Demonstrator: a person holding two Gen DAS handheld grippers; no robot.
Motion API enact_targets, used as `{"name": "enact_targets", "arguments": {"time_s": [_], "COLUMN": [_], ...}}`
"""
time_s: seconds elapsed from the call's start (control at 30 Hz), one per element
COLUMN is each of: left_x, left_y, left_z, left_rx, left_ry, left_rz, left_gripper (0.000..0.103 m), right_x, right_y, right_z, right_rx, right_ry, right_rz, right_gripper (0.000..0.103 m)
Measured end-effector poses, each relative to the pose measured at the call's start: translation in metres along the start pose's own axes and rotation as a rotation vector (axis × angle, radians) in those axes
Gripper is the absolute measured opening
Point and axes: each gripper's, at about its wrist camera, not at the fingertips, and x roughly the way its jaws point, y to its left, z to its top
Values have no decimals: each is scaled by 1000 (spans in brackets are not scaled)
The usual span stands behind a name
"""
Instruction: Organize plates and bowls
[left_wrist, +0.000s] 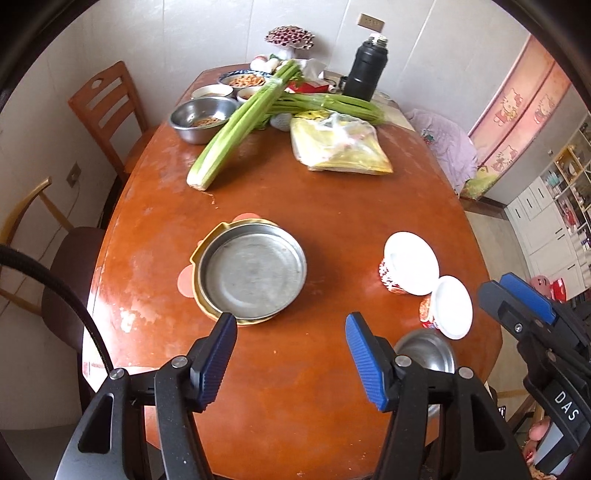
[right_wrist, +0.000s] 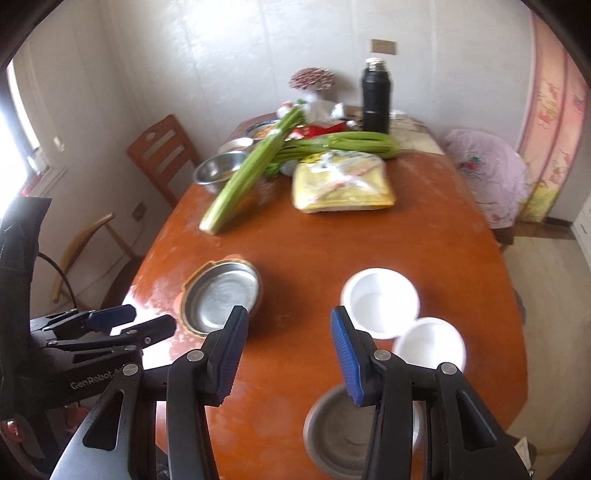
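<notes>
Both tongs, left tongs (left_wrist: 291, 354) and right tongs (right_wrist: 286, 350), gape empty near steel plate (left_wrist: 253, 275), already nested on yellow plate (left_wrist: 207, 314); white bowls (left_wrist: 410, 262) beside it unstacked.

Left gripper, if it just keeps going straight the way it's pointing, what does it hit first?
Probably bare table. The left gripper is empty and aims between the steel plate and the nearer white bowl. Depth is unclear, but the plate's rim lies closest to that line.
</notes>
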Motion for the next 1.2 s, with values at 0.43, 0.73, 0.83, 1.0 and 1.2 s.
{"name": "enact_targets", "arguments": {"time_s": [0.43,0.73,0.83,1.0,1.2], "left_x": [0,15,23,36,53], "left_y": [-52,-77,-81,-90,-98], "left_z": [-2,-9,-11,-15,-26], "left_rx": [126,184,193,212,244], "left_ry": [8,45,66,101,149], "left_rz": [-52,-53,-60,-71,-80], "left_gripper": [61,61,61,61,61], "right_x": [-30,-35,-34,-29,-21], "right_y": [-57,-78,-83,-90,-99], "right_z": [-22,-35,-42,-52,-63], "right_rx": [106,135,144,163,188], "right_ry": [-30,-27,-18,5,34], "right_rz": [-111,-169,-181,-192,-195], "right_gripper": [48,48,48,48,48]}}
